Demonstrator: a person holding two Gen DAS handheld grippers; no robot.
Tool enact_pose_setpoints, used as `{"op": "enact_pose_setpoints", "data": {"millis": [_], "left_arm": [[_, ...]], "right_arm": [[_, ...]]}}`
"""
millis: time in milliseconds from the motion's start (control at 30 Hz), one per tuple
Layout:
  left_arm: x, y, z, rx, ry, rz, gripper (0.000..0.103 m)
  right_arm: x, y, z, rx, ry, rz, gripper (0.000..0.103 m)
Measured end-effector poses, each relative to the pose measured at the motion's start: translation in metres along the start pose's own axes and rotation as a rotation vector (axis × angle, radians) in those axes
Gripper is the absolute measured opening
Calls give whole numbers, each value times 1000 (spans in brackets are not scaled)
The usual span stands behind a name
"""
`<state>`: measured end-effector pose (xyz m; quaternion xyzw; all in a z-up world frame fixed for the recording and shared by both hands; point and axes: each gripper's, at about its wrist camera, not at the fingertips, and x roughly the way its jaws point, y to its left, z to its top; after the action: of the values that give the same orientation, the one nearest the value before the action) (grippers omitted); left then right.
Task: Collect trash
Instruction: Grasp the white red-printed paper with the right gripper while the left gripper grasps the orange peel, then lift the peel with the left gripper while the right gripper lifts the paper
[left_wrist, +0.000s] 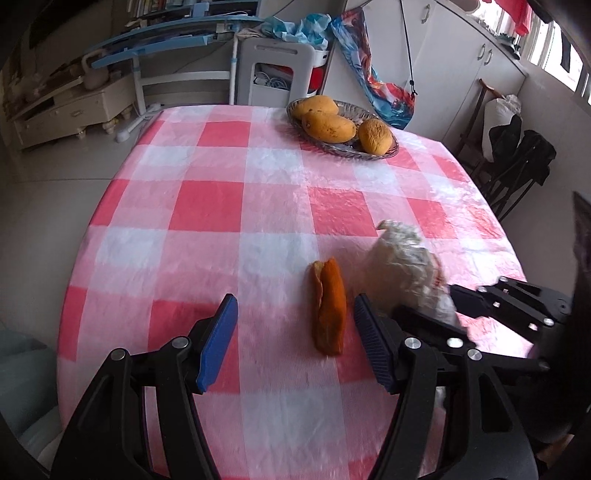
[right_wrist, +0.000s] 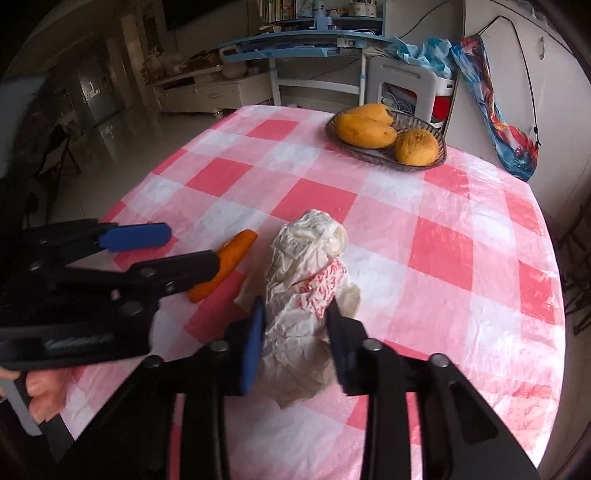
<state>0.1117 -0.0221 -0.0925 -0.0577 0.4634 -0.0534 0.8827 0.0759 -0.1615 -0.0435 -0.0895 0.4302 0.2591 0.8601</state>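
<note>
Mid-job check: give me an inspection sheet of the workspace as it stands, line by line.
Surface: table under a pink and white checked cloth.
Job's things: crumpled paper wrapper and an orange fruit peel lying side by side near the front edge.
Clutter: basket at the far side holding three mangoes.
Grippers: right gripper closed on the wrapper's near end; left gripper open, the peel ahead between its fingers, untouched.
Cables: a black cord hangs against the white cabinets.
Surroundings: blue desk, white plastic chair, colourful bag, dark folding chair.
</note>
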Motion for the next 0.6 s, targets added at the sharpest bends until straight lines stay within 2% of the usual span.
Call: {"op": "enact_pose_setpoints", "data": {"millis": [167,233,300,333,400,600], "left_arm": [[12,-12,2,66,-1,40,62],[13,-16,1,92,-6,43,58],[13,-20,1,115,-11,44,40],[13,-21,0,124,-8,37,35],[11,-21,0,122,-1,17,18],[0,-6,-6,62,-1,-9,17]], "right_arm": [[-10,-18,0,57,-17,21,23],[-16,-23,0,83,-30,37,23],[-19,-25,1,101,-42,49,23],[-21,-26,2,108,-51,58,23],[-24,-23,5,112,-66,70,23],[-36,-11,9,113,-107,103,23]]}}
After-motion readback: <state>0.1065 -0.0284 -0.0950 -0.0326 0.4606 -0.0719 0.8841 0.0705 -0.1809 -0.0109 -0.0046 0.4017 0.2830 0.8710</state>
